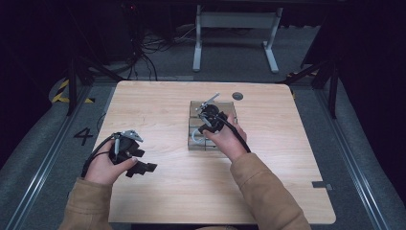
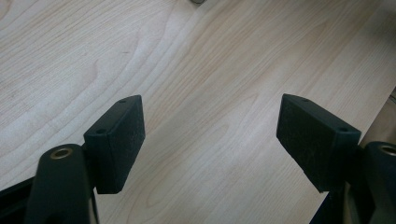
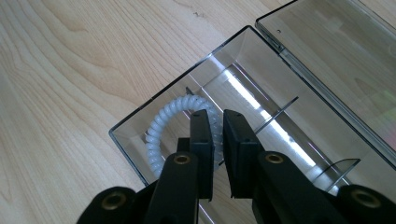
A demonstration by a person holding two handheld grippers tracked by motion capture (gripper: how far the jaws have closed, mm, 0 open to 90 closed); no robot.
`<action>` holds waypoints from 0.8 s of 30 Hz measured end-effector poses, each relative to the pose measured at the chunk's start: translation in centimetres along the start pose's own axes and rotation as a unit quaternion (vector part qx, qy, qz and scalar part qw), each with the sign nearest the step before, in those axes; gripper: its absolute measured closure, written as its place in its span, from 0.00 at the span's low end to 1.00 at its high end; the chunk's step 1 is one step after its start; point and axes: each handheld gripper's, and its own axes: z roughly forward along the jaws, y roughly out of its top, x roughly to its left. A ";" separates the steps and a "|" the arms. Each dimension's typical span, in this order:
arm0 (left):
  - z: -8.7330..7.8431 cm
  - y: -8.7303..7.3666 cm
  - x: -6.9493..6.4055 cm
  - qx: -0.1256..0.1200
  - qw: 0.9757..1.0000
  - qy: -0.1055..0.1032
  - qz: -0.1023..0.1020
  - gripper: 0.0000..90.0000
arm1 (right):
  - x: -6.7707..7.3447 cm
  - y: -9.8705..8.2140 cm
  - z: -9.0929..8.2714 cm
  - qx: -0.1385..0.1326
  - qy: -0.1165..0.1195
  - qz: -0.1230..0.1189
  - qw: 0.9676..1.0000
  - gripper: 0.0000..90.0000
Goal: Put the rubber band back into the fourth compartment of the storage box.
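- Two hands reach in from the near edge of a pale wooden table (image 1: 158, 110), each holding a black two-jaw gripper; both sleeves are tan.
- Left gripper (image 1: 141, 167) lies low near the table's near left corner, its hand wrapped around the body from behind, jaws pointing toward the table's middle.
- In the left gripper view, its jaws stand wide apart over bare wood, with nothing between them.
- Right gripper (image 3: 217, 140) is held over a clear plastic box (image 3: 233, 60) at the middle of the table, the forearm angled in from the lower right and the wrist tipped so the jaws point down into the box.
- Its jaws are drawn nearly together, a narrow slit left between them.
- A white coiled hair tie (image 3: 161, 126) rests in the end compartment of the box, curving around the tip of the left-hand jaw; whether the pads pinch it cannot be told.
- Thin clear dividers split the box into compartments, and its open lid (image 3: 336, 51) lies flat beside it.
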 end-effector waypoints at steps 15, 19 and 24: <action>0.2 0.1 -0.1 0.002 1.000 0.000 0.004 0.28 | 0.2 -0.5 1.3 0.002 -0.004 0.007 1.000 0.92; 0.2 0.2 -0.1 0.002 1.000 -0.001 0.006 0.28 | 0.2 -0.7 1.6 0.004 -0.002 0.009 1.000 0.92; 0.2 0.1 -0.1 0.003 1.000 0.000 0.004 0.28 | 0.3 -0.9 1.9 0.008 0.003 0.010 1.000 0.92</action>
